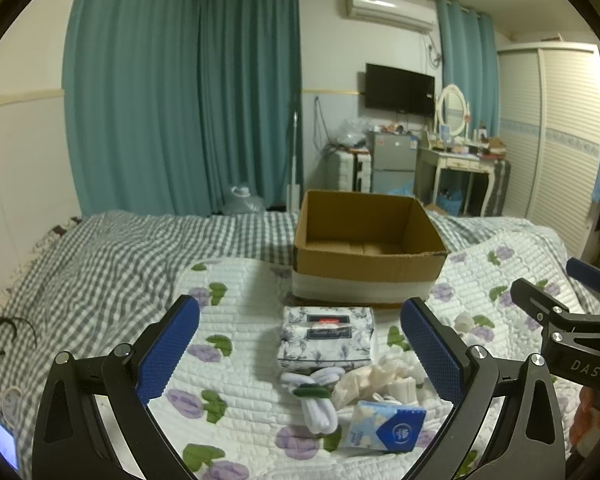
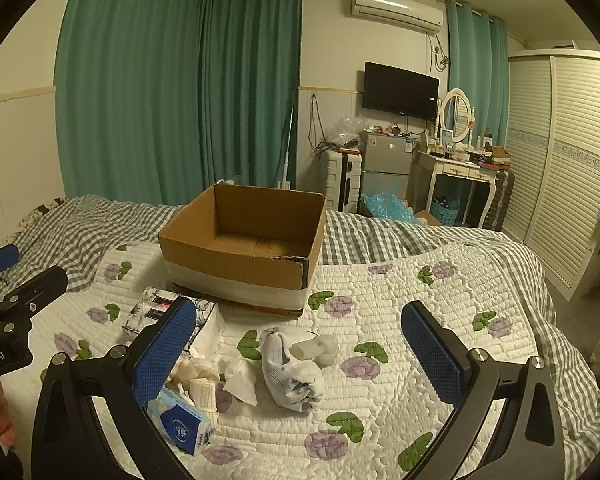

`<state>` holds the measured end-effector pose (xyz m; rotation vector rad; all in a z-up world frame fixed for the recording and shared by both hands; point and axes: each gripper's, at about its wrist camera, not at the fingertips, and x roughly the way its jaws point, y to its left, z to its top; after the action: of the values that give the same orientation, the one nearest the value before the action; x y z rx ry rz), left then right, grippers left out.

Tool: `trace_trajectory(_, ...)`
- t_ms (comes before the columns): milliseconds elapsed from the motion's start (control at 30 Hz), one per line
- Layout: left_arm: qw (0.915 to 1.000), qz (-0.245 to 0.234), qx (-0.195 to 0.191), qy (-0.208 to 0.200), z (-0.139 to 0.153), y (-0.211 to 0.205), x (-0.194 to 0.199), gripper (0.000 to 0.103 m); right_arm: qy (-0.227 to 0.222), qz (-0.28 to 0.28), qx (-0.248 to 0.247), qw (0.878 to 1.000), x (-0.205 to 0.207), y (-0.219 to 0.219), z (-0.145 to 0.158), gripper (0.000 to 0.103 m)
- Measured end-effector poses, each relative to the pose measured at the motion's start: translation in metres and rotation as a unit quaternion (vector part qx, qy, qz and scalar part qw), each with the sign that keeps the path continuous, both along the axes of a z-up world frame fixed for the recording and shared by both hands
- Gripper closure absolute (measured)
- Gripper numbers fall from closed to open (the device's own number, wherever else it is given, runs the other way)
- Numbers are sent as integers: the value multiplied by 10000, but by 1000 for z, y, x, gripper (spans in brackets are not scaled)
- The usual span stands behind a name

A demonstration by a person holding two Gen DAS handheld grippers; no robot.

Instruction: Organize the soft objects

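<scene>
Both tools, left tool (image 1: 300, 344) and right tool (image 2: 300, 348), hang spread wide and empty above the soft clutter on the bed (image 2: 420, 292). The cardboard box (image 2: 244, 240) sits just behind the pile, probably as the bin for it.

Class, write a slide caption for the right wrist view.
Open right gripper above rolled white sock on floral quilt, empty brown cardboard box behind.

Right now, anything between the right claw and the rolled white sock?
Nothing visible. The right claw is open and the rolled white sock lies on the quilt between its fingers, with crumpled tissue just left.
</scene>
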<state>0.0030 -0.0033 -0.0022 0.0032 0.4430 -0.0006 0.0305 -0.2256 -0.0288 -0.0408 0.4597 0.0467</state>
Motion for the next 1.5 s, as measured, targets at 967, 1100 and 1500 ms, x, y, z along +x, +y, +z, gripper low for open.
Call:
trace_trajectory(967, 10000, 0, 2, 13, -1, 0, 0, 0, 54, -7, -33, 10000, 0, -2, -4, 0)
trace_trajectory(1100, 10000, -14, -5, 11, -4, 2, -3, 0, 57, 0, -38, 10000, 1, -1, -3, 0)
trace_trajectory(1500, 10000, -34, -27, -45, -2, 3, -9, 0, 30, 35, -69, 10000, -1, -1, 1, 0)
